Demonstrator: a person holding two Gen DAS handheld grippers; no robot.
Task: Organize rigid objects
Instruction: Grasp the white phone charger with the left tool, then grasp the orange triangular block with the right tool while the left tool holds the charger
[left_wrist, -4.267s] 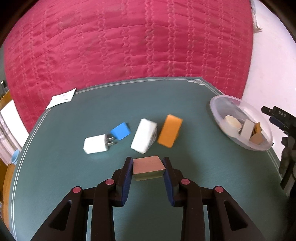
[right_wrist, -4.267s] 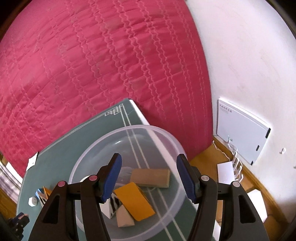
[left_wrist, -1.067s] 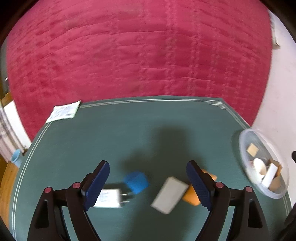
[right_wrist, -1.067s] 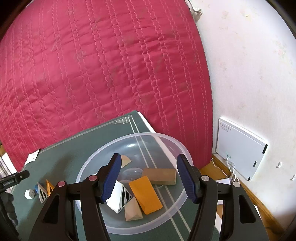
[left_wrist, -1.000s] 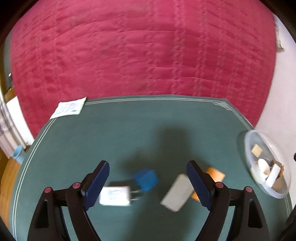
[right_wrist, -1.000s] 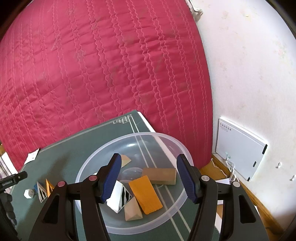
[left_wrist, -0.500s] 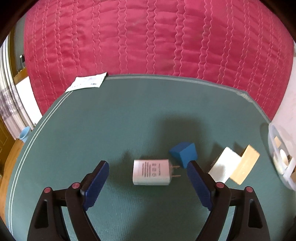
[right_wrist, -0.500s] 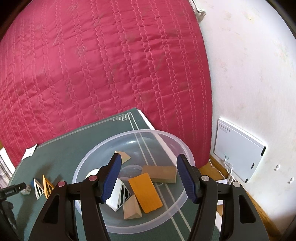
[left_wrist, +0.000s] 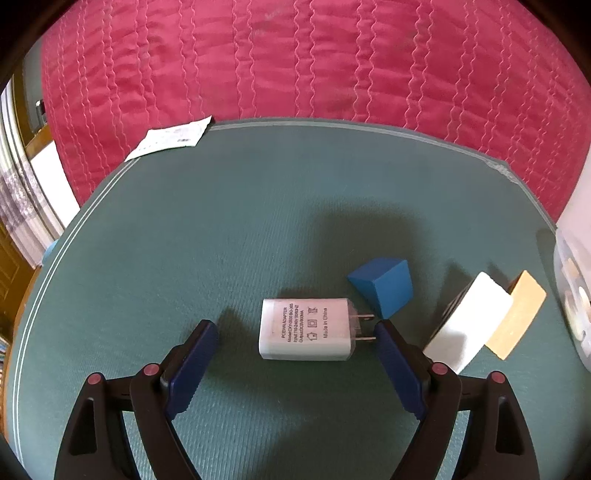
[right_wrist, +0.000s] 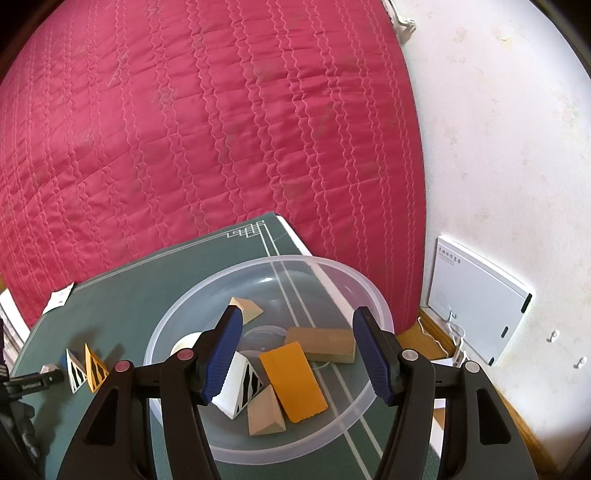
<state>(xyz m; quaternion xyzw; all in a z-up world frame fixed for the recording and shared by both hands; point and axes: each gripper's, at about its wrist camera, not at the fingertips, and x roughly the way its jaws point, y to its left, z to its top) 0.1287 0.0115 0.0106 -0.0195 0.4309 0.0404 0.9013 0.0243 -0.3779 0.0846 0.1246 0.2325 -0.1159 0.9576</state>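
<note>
Since the earlier frames, the tan block has been released from the left gripper (left_wrist: 295, 328), which has been brought low over the white power adapter (left_wrist: 306, 329).

A green surface (left_wrist: 221, 221) is backed by a red quilted bed (left_wrist: 295, 55). A clear plastic bowl (right_wrist: 354, 277) is seen beneath the right gripper (right_wrist: 297, 319), whose jaws are spread wide and empty; an orange block (right_wrist: 293, 380), a tan block (right_wrist: 321, 343), a striped wedge (right_wrist: 240, 384) and a plain wedge (right_wrist: 264, 408) are held in it. The left jaws are likewise spread, flanking the adapter without touching it. A white block (left_wrist: 469, 321), a yellow block (left_wrist: 517, 314) and a blue block (left_wrist: 384, 286) lie to its right.
</note>
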